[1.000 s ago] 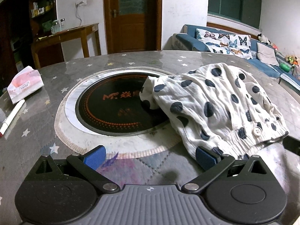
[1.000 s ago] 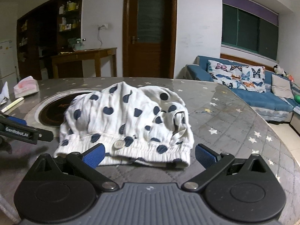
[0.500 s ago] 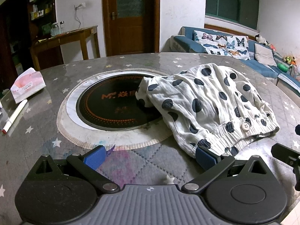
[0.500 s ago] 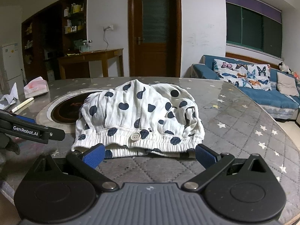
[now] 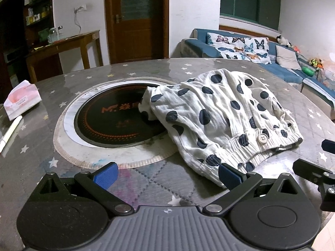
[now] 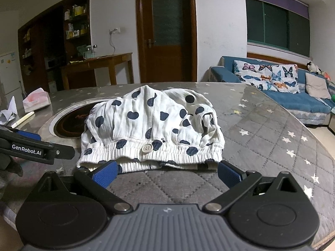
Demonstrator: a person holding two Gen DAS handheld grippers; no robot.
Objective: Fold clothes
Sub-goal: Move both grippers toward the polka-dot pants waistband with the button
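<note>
A white garment with dark blue dots (image 5: 222, 115) lies folded in a heap on the round grey table (image 5: 125, 188), its elastic waistband with a white button (image 5: 263, 138) toward me. It also shows in the right wrist view (image 6: 152, 129). My left gripper (image 5: 167, 174) is open and empty, just short of the garment's near left corner. My right gripper (image 6: 165, 172) is open and empty, right in front of the waistband. The left gripper also shows at the left of the right wrist view (image 6: 37, 148).
A black induction hob (image 5: 119, 119) is set in the table centre, partly under the garment. A tissue pack (image 5: 21, 100) and a white pen (image 5: 10, 133) lie at the left. A sofa (image 6: 293, 96) stands at the right, a wooden desk (image 6: 100, 62) behind.
Both grippers have drawn back toward me from the garment and risen a little. The garment lies still on the table.
</note>
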